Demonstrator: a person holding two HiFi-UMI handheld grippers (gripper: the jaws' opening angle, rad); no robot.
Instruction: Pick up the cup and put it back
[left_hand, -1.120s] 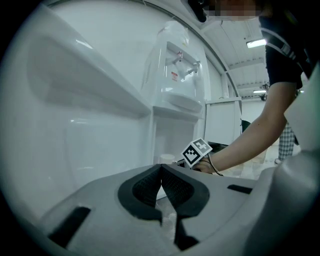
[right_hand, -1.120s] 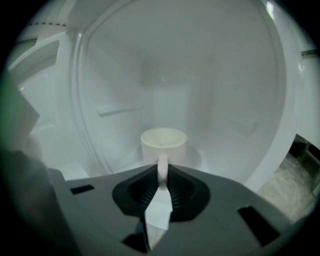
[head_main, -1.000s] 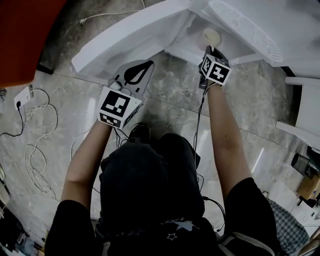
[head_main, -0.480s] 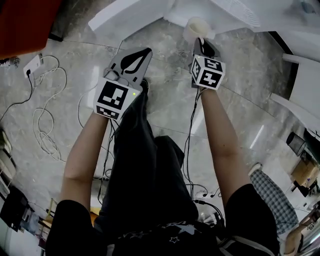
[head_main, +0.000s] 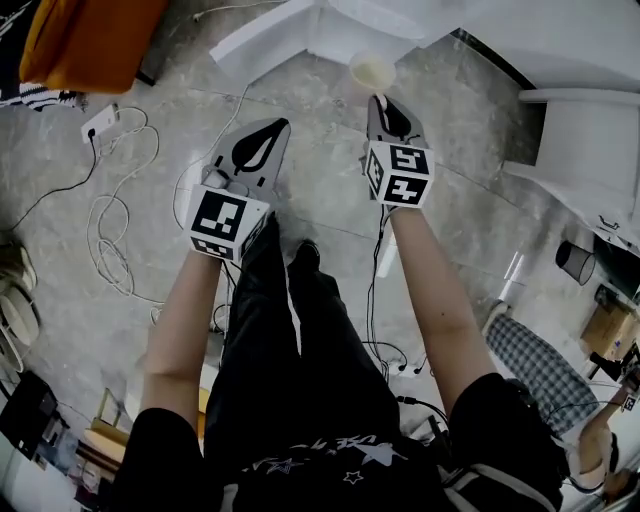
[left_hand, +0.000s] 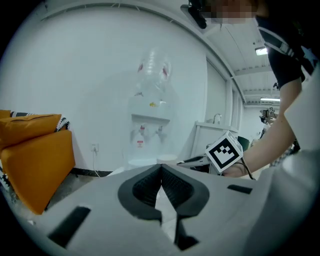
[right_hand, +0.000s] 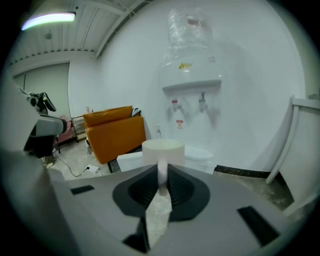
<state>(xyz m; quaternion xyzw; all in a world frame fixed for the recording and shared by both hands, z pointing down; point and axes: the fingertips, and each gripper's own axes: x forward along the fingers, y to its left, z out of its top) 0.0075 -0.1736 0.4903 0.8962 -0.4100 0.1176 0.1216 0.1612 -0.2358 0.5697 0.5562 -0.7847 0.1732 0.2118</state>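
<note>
Right tool (head_main: 378, 102) clamped on cup (head_main: 372, 72) handle, cup at its twelve o'clock, seemingly above floor (head_main: 330, 190), left tool (head_main: 278, 128) together, empty, at nine o'clock

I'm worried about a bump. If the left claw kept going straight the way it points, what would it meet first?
The left claw has a free path close by. Farther on it would probably meet the white water dispenser, though depth is unclear.

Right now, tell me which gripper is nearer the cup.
Right. The right gripper is clamped on the handle of the cup, holding it off the floor. The left gripper, shut and empty, is off to the cup's left, not touching it.
</note>
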